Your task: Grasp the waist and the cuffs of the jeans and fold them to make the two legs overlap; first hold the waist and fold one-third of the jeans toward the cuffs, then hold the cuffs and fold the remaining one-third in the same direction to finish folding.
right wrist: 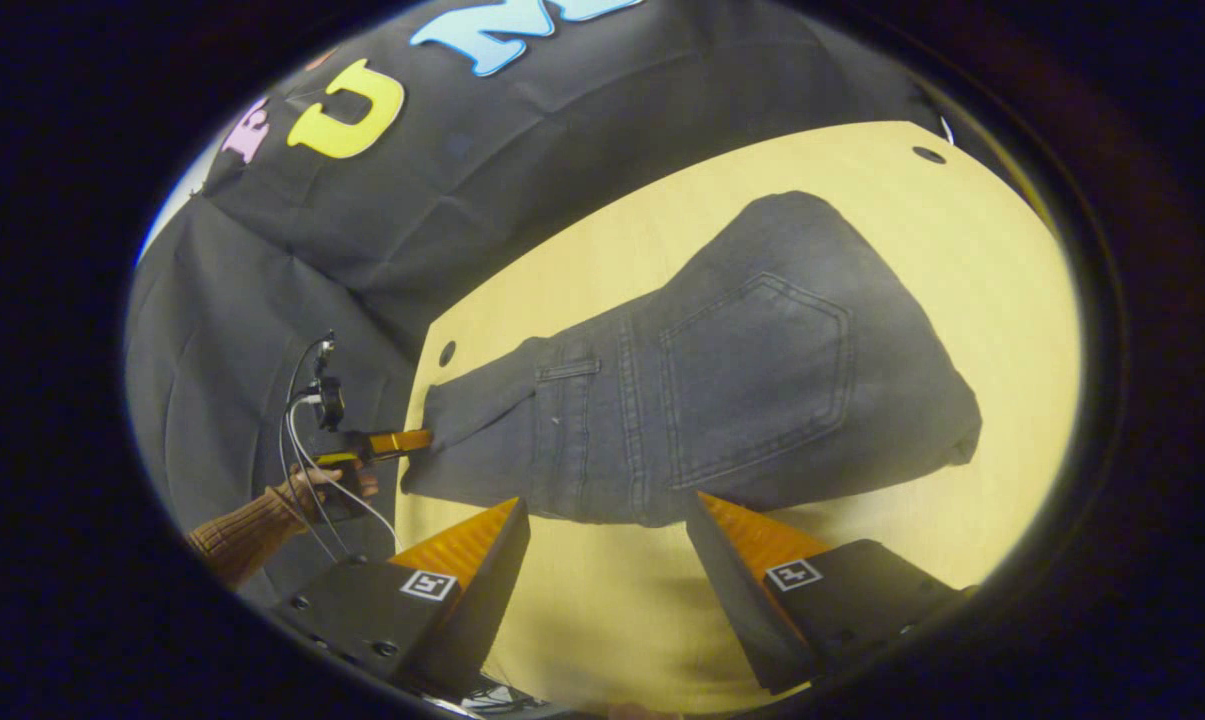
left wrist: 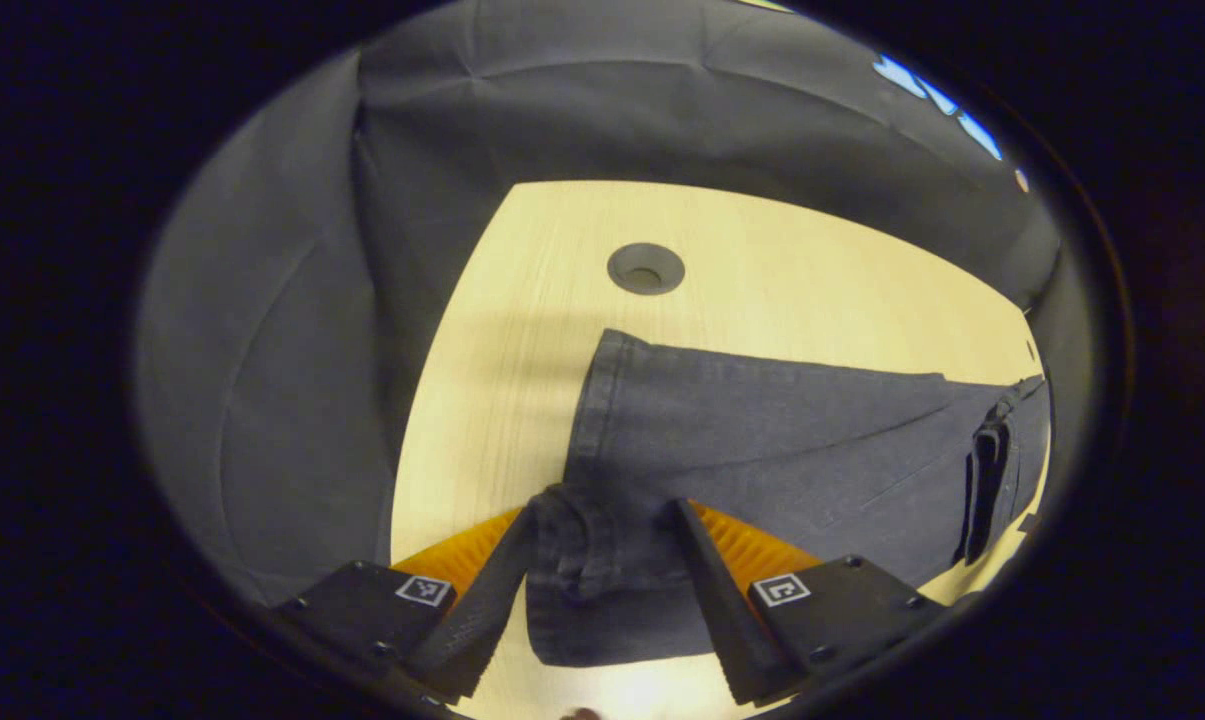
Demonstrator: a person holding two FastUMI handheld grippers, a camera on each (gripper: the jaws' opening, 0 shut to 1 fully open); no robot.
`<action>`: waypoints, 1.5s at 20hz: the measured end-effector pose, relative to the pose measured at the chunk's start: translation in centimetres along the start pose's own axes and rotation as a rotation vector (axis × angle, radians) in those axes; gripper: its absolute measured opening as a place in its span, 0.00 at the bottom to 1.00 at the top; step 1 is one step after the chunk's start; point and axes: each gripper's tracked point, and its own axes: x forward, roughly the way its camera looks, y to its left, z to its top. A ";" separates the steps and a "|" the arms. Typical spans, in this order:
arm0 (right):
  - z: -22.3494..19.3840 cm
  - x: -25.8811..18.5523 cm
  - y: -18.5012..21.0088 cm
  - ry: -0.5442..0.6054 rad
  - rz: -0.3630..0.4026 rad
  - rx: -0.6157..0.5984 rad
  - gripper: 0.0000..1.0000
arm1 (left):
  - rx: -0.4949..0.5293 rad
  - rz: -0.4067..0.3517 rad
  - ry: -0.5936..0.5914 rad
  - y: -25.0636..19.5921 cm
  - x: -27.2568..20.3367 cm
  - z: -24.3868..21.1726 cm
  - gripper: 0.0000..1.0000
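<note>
**Cuffs between the left fingers, waist end flat on the surface**

Left gripper view, nearest: the left hand-held gripper (left wrist: pixel 602 560) has its fingers spread, with the bunched cuffs (left wrist: pixel 574 545) of the jeans (left wrist: pixel 762 440) lying between them. Cloth touches the inner face of one finger; whether both press on it I cannot tell. Beyond the cuffs the legs run flat along the surface (left wrist: pixel 762 270), one over the other as far as shows. A round grommet hole (left wrist: pixel 646 268) sits past the hem.

Right gripper view: the right hand-held gripper (right wrist: pixel 607 560) is spread and holds nothing, hovering just short of the waist edge. The back pocket (right wrist: pixel 757 385) faces up and the seat end looks doubled, its far edge rounded. Farther off, the other gripper meets the cuff end, held by a hand (right wrist: pixel 327 485) in a ribbed sleeve.

Judgement: the work is at the cuff end. To do it well, close on both cuff layers together at the hem, not on a single ply. Lift only enough to clear the surface, carry the hem straight along the leg line, and lay it square over the doubled part. Let the free gripper steady the fold line so it doesn't drag.
</note>
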 end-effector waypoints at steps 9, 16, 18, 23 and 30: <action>0.6 -1.7 -2.1 -0.017 -0.048 0.050 0.95 | -0.373 -0.067 -0.022 -2.3 -0.9 0.5 0.22; 1.7 -3.9 -4.4 -0.054 -0.064 0.095 0.95 | -0.234 -0.246 -0.130 -13.7 -11.5 0.2 0.17; 1.8 -4.5 -5.1 -0.064 -0.065 0.118 0.95 | -0.109 -0.351 -0.201 -18.7 -15.1 1.8 0.17; 2.1 -7.0 -6.5 -0.112 -0.053 0.142 0.96 | -0.065 -0.499 -0.206 -27.0 -17.7 2.8 0.17; 1.3 -11.7 -11.4 -0.162 -0.060 0.243 0.95 | -0.012 -0.763 -0.247 -46.3 -24.1 4.1 0.17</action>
